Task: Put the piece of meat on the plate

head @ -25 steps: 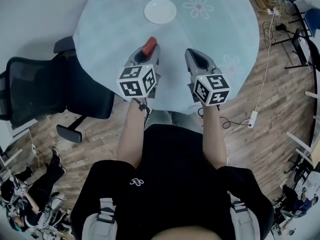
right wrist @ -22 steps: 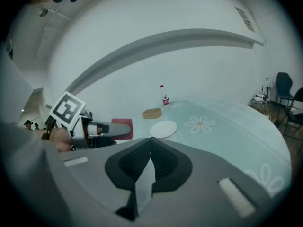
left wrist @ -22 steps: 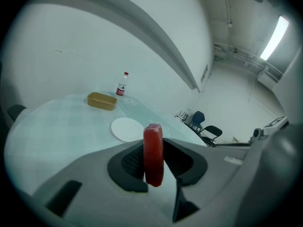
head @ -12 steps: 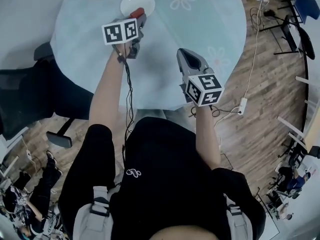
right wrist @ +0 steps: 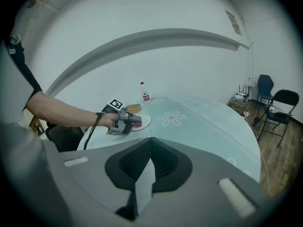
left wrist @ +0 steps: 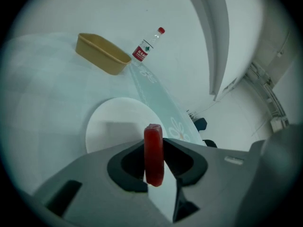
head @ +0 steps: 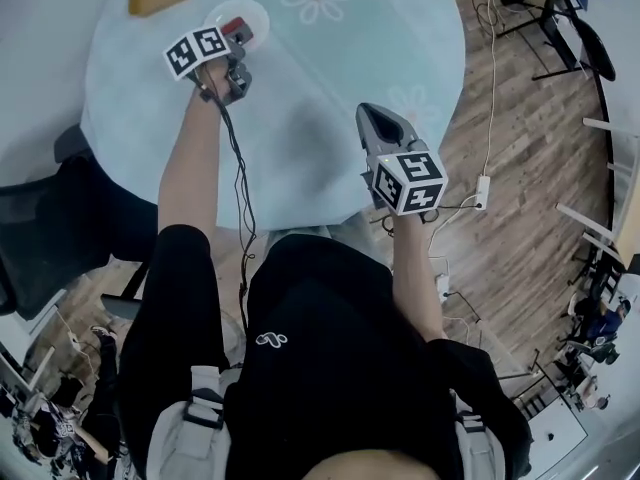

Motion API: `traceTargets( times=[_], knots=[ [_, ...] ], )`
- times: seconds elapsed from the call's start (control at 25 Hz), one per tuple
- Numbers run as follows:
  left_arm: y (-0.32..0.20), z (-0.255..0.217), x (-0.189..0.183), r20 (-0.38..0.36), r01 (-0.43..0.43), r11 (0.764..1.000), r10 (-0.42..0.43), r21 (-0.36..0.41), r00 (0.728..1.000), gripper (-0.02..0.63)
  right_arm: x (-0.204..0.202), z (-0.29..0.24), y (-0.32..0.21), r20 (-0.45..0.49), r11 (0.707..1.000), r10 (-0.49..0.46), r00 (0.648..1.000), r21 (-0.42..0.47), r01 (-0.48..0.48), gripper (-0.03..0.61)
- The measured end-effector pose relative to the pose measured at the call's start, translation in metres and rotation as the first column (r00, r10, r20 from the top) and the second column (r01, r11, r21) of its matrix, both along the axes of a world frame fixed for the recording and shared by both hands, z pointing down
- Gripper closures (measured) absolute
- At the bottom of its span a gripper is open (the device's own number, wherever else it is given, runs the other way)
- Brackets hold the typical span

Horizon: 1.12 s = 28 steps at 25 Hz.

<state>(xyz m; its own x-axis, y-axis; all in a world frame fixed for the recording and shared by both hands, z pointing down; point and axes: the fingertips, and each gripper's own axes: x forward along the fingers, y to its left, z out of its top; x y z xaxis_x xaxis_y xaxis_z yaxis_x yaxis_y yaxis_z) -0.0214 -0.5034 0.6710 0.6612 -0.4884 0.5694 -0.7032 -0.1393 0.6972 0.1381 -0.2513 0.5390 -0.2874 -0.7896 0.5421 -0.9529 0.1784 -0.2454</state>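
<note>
The left gripper (head: 236,46) is clamped on the red piece of meat (left wrist: 154,155), held on edge over the near side of the white plate (left wrist: 111,122) by the far left edge of the table (head: 330,88), while the right gripper (head: 378,118), jaws together and empty, hovers over the near right edge.

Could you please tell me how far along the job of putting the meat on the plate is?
Done: the meat is picked up, clamped in the left tool. In hand: that tool holds it over the near part of the plate. Left: set it down and open the jaws. The right tool is shut and empty, away from the plate.
</note>
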Motion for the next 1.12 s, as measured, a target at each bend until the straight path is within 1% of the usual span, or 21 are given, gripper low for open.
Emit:
traceTargets(
  times=[0.12,0.2,0.24,0.32,0.4,0.52,0.64,0.72,0.8,0.84,0.88,0.92,0.96,1.04,1.08,1.12],
  knots=[
    [-0.007,0.004,-0.001,-0.047,0.036,0.997,-0.039,-0.063,0.998,0.520,0.001,0.000,0.001,-0.005,1.000,-0.002,1.000,-0.002,0.002,0.571],
    [-0.007,0.005,0.001,-0.050,0.017,0.994,-0.023,-0.106,0.998,0.514,0.002,0.000,0.002,-0.005,1.000,-0.003,1.000,-0.005,0.003,0.571],
    [-0.005,0.005,0.001,-0.039,0.002,0.994,-0.006,-0.113,0.999,0.496,0.001,0.001,0.002,-0.007,1.000,-0.007,1.000,-0.006,0.007,0.571],
    [-0.002,0.004,-0.002,-0.009,-0.019,0.994,0.018,-0.106,1.000,0.472,-0.001,0.001,0.002,-0.010,1.000,-0.021,1.000,-0.004,0.021,0.571],
    [0.000,0.002,-0.006,0.006,-0.017,0.995,0.018,-0.099,1.000,0.416,-0.004,0.001,0.000,-0.011,0.999,-0.036,0.999,0.001,0.036,0.571],
    [0.004,-0.003,-0.012,0.019,-0.001,0.996,0.002,-0.090,1.000,0.375,-0.007,0.000,-0.001,-0.015,0.998,-0.056,0.998,0.003,0.056,0.571],
    [0.011,-0.006,-0.017,0.053,-0.021,0.997,0.025,-0.075,0.998,0.309,-0.013,-0.001,-0.002,-0.021,0.997,-0.081,0.996,0.006,0.082,0.572],
    [0.017,-0.010,-0.018,0.097,-0.061,0.996,0.066,-0.059,0.993,0.264,-0.018,-0.003,-0.003,-0.025,0.995,-0.100,0.995,0.008,0.101,0.571],
    [0.021,-0.016,-0.020,0.184,-0.114,0.993,0.115,-0.017,0.976,0.242,-0.024,-0.006,-0.005,-0.028,0.993,-0.121,0.992,0.011,0.121,0.571],
    [0.024,-0.019,-0.022,0.242,-0.149,0.989,0.142,0.008,0.960,0.241,-0.027,-0.007,-0.005,-0.028,0.991,-0.130,0.991,0.013,0.130,0.571],
    [0.028,-0.021,-0.025,0.311,-0.192,0.981,0.173,0.030,0.934,0.239,-0.030,-0.008,-0.005,-0.028,0.990,-0.137,0.990,0.014,0.137,0.571],
    [0.034,-0.022,-0.030,0.391,-0.245,0.968,0.208,0.046,0.897,0.238,-0.033,-0.009,-0.005,-0.028,0.989,-0.143,0.989,0.015,0.144,0.571],
    [0.039,-0.023,-0.035,0.478,-0.304,0.951,0.241,0.057,0.845,0.236,-0.037,-0.009,-0.004,-0.026,0.989,-0.150,0.988,0.016,0.150,0.571],
    [0.050,-0.026,-0.046,0.631,-0.407,0.912,0.282,0.059,0.723,0.236,-0.044,-0.011,-0.002,-0.023,0.986,-0.163,0.986,0.021,0.163,0.571],
    [0.055,-0.029,-0.050,0.680,-0.434,0.899,0.280,0.062,0.677,0.236,-0.047,-0.012,-0.002,-0.022,0.985,-0.169,0.985,0.025,0.170,0.571],
    [0.058,-0.037,-0.052,0.709,-0.447,0.890,0.261,0.086,0.655,0.241,-0.049,-0.014,-0.001,-0.021,0.984,-0.175,0.984,0.031,0.176,0.571]
  ],
)
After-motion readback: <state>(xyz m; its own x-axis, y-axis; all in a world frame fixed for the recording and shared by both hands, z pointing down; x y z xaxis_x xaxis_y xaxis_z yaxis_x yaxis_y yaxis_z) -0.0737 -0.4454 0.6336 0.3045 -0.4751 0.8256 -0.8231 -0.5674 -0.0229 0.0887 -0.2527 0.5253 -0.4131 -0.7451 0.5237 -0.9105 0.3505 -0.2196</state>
